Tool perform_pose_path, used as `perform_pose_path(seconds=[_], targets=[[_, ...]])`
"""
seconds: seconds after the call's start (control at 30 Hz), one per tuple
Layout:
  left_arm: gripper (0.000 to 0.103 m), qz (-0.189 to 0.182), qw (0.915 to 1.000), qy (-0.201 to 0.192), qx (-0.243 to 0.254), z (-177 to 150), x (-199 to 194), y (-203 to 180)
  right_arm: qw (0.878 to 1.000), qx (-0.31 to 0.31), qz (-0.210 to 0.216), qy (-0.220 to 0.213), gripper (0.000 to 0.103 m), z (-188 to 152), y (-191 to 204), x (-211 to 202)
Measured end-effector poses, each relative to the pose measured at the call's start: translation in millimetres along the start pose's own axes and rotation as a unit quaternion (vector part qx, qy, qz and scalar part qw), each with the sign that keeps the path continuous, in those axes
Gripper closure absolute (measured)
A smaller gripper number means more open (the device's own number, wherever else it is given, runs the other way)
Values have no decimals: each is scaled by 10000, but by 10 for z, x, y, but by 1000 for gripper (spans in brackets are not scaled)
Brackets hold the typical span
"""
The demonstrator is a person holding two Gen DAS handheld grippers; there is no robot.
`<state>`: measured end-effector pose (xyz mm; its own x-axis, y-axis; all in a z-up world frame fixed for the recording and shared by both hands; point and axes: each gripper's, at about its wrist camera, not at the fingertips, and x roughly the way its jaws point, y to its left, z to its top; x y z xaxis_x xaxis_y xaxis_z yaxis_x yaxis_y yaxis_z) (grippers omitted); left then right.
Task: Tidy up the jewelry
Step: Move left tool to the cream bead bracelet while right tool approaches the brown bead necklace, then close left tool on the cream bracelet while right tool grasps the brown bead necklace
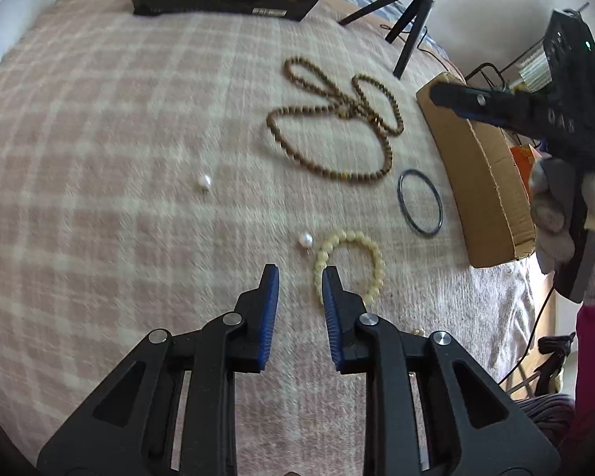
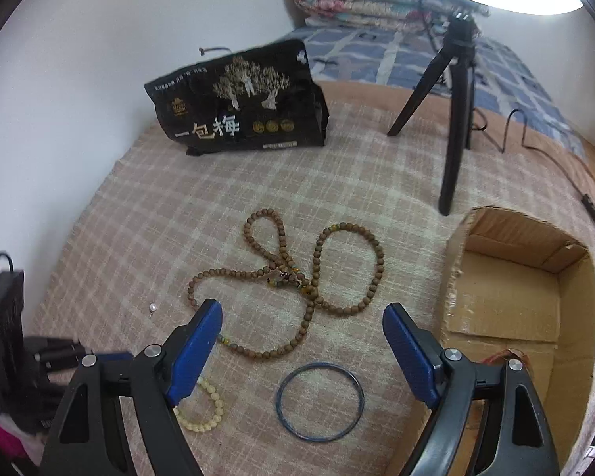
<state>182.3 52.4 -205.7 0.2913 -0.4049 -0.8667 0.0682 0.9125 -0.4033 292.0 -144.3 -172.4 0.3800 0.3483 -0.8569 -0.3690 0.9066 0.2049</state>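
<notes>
Far left on the pink checked fleece blanket [image 1: 99,127], one loose white pearl [image 1: 204,182] is lying alone; a second white pearl [image 1: 305,240] is sitting just beside the cream beaded bracelet [image 1: 351,267]. The left gripper [image 1: 299,273] is hovering there, jaws narrowly parted, empty. The long brown wooden bead necklace [image 2: 293,281] is sprawling mid-blanket: limp, light, best pinched at the knotted crossing. The thin dark blue rigid bangle [image 2: 320,402] is probably slippery; take its rim. The right gripper [image 2: 302,319] is gaping wide, empty. The open cardboard box [image 2: 507,305] is waiting rightmost.
</notes>
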Motion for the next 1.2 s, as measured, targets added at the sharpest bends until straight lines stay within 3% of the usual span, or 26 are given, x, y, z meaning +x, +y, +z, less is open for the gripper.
perform_pose_path(seconds=[0.13,0.4,0.63,0.7,0.97,1.13,1.2], targets=[[81,-129,9996,68,-236,-76,92,-15,9992,12,247,300,17,119,7,230],[85,18,9999,124,-80,-106,217,-165,9958,13,437,800,18,323,-10,658],[86,100,9998,150,-97,-121,297,-159,9939,107,301,1055,20,367,-73,905],[86,122,9998,126,-84,-117,286,-144,9932,25,283,1132,27,356,-39,950],[89,301,9995,90,34,-114,382,-203,9918,-357,-51,1224,35,299,122,1076],[97,574,9980,-40,269,-71,461,-307,9913,-545,-352,1148,49,264,193,1091],[97,717,9965,-121,423,-78,482,-376,9911,-612,-426,1100,60,229,237,1101]])
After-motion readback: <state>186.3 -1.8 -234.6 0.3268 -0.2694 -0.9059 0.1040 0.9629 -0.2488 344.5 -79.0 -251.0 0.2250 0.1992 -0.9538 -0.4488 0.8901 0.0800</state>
